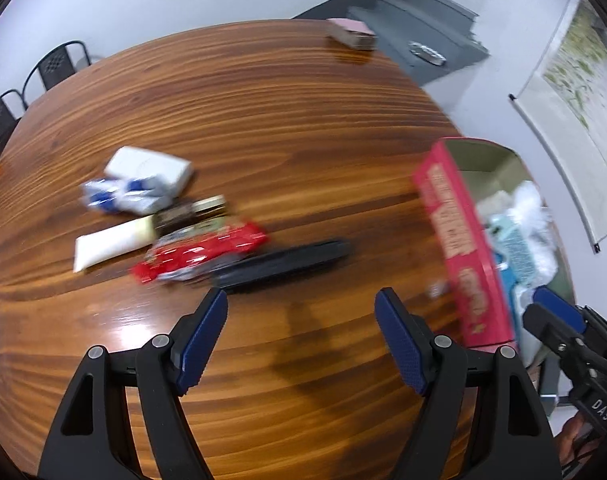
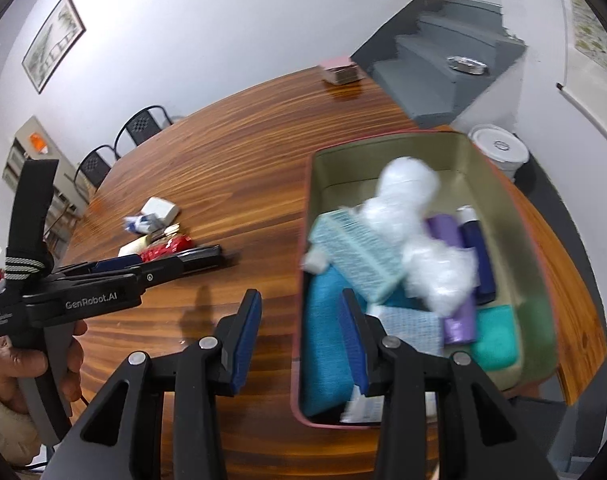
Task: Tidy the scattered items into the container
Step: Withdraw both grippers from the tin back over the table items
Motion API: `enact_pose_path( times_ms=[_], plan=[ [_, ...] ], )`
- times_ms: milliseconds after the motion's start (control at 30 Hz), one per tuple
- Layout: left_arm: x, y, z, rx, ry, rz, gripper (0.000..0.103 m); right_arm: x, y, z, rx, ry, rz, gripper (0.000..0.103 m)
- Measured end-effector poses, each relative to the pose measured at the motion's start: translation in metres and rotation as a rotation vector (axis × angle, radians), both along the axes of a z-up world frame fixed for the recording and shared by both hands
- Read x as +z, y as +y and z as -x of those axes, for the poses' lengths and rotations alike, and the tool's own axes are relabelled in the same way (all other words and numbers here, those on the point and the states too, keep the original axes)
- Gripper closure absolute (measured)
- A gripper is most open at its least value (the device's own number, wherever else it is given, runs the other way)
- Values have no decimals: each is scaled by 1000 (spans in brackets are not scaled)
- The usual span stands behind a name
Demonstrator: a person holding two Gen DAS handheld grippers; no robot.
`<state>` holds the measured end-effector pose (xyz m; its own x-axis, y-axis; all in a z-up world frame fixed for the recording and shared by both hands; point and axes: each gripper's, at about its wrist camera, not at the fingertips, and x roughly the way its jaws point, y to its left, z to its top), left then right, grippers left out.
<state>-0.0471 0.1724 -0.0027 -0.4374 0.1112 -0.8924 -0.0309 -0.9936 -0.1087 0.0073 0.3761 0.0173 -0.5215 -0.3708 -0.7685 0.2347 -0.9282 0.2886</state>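
The red tin container [image 1: 459, 236] stands at the table's right; its olive inside [image 2: 515, 216] holds several items, among them a mint box [image 2: 359, 256], crumpled clear plastic [image 2: 415, 216] and purple tubes [image 2: 459, 320]. Scattered left of it lie a black case [image 1: 283, 266], a red snack packet [image 1: 199, 254], a white tube [image 1: 111, 242], a dark bottle [image 1: 191, 212], a blue-white packet [image 1: 123, 196] and a white box [image 1: 149, 168]. My left gripper [image 1: 301, 308] is open and empty just short of the black case. My right gripper [image 2: 299, 304] is open and empty over the container's near left rim.
The wooden table [image 1: 243, 112] carries a pink-topped box [image 1: 351, 34] at its far edge. Black chairs [image 2: 139, 128] stand at the far left. Grey stairs [image 2: 443, 68] rise behind the table. A white bucket [image 2: 499, 150] sits on the floor beyond the container.
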Motion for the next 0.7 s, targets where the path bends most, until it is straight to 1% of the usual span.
enact_pose_path(
  times_ms=[200, 333, 400, 567, 700],
  plan=[
    [-12, -46, 4, 33, -18, 28, 24, -3, -31, -6, 44, -14, -1, 59],
    [-12, -69, 11, 3, -1, 59, 24, -5, -47, -10, 57, -26, -7, 59],
    [-14, -80, 14, -16, 3, 61, 24, -8, -55, -13, 64, -37, -10, 59],
    [-21, -109, 25, -47, 3, 80, 24, -13, -76, -19, 80, -58, -23, 59],
    [-29, -126, 37, -69, -5, 90, 24, -19, -88, -22, 68, -85, -31, 59]
  ],
)
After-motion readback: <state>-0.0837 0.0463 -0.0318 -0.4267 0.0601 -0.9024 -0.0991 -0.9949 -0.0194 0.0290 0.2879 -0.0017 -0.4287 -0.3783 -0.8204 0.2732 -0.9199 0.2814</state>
